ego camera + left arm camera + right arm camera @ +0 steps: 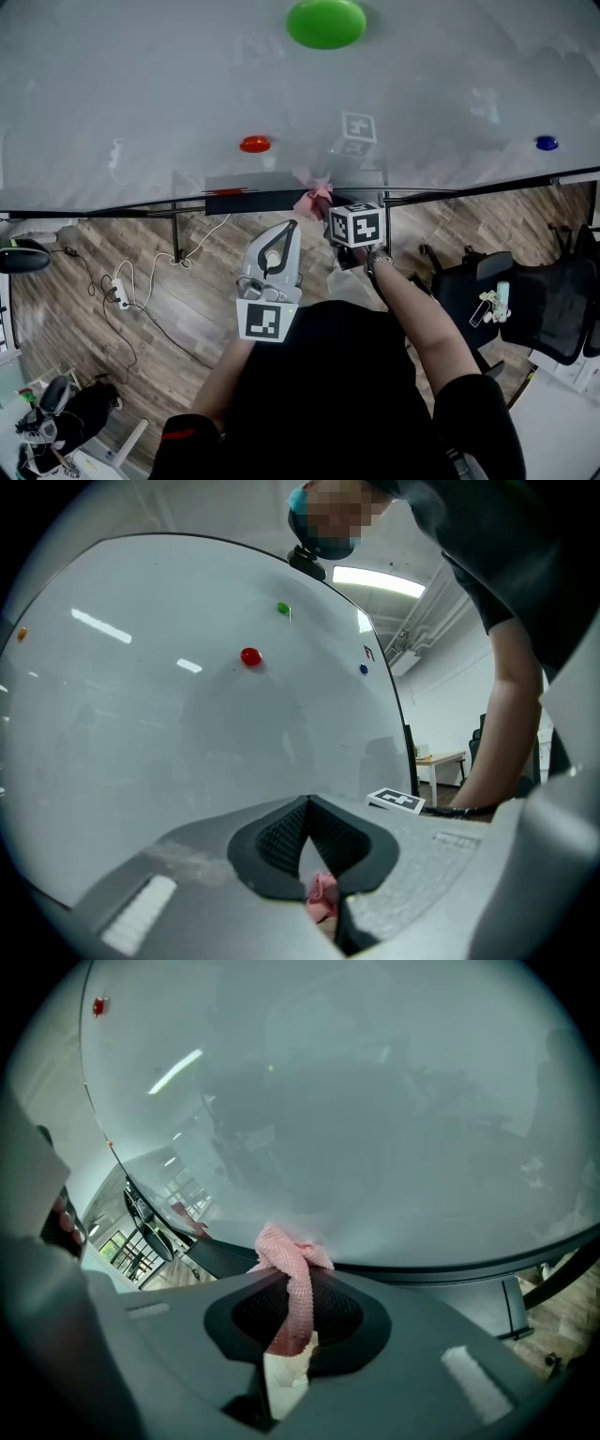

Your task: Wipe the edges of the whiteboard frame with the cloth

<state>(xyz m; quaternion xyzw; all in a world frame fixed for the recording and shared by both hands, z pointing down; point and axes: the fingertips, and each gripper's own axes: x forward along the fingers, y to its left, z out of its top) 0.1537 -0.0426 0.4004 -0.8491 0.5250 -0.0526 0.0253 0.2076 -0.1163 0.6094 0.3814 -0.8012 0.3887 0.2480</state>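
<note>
cloth first: the pink cloth (286, 1265) looks like a light, limp bit of open knit. it is soft enough to bunch into a rope and probably grippy rather than slippery, with nothing about it that could break. it sits at the lower rim of the whiteboard (141, 84), and its wadded end touches the dark bottom frame edge (441, 1275) just where the board surface stops.

the right gripper (298, 1288) has its jaws closed on the cloth. the twisted length runs down between the pads and a fat knot-like wad sticks out past the tips. that seems a sensible place to hold it — close behind the wad, so the floppy knit has some backing when it is pushed along the rim. held further back, i'd expect the end to fold over and drag.

the cloth's long axis lies along the jaws, with the wad pointing forward at the frame and the tail back toward the gripper body. in the head view the frame edge runs crosswise, left to right. so the cloth meets it roughly end-on, and the wiping stroke would go sideways along that line.

the left gripper (307, 808) hangs just beside the right one, below the rim. its jaws stand a narrow slit apart with nothing between them that i'd call held. the pink speck low in the slit reads to me as the cloth seen beyond.
</note>
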